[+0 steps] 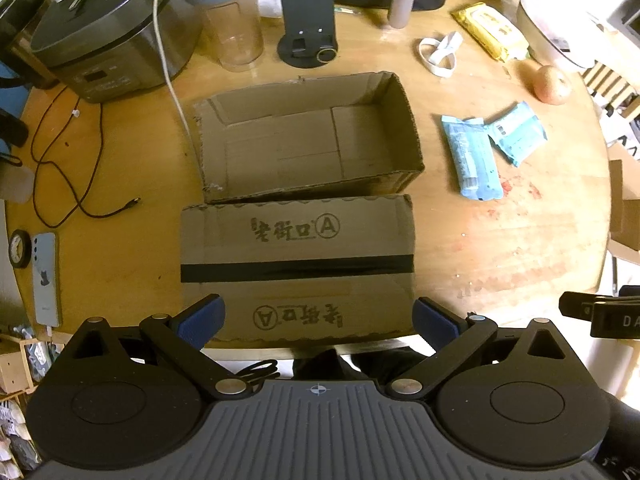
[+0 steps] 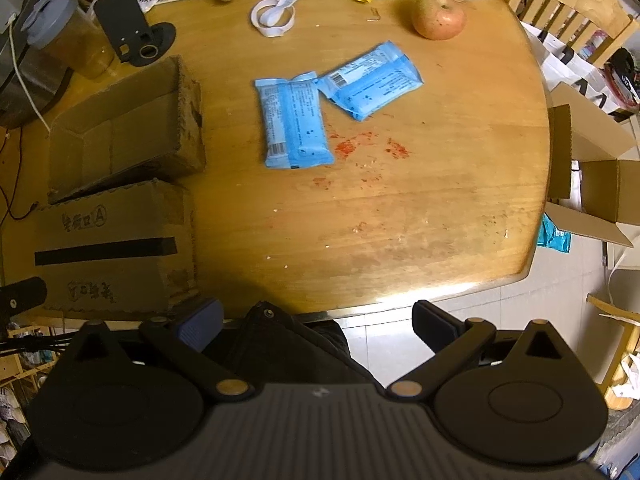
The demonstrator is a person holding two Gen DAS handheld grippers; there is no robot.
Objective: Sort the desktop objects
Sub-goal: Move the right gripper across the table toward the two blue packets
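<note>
On the wooden table point(image 2: 400, 208), two blue packets lay out on the bare wood, to the right of an open cardboard box point(image 1: 308, 136); seen from the right wrist camera, they sat at about twelve o'clock of the right gripper point(image 2: 316, 326), well apart from it. The longer packet point(image 2: 294, 120) lay flat with its length running toward the camera, and the shorter packet point(image 2: 370, 80) lay aslant at its one o'clock, one corner overlapping or touching the longer one's top seam; which of the two, I could not tell. Both were glossy film pouches printed with small text and a barcode, crimped at the ends. They looked light, soft and somewhat slippery, likely to bow or slide if pinched by a seam; a hold across the short width near the middle would probably serve best. The box stood empty, with its flap point(image 1: 298, 268) folded out toward the table edge.

The right gripper hung over the near edge with its fingers spread wide and nothing between them. The left gripper point(image 1: 318, 322) was likewise agape and empty, its pads straddling the flap's near end without clearly touching it. With the packets outside the box, the scene fitted a sorting job with those two yet to go in.
</note>
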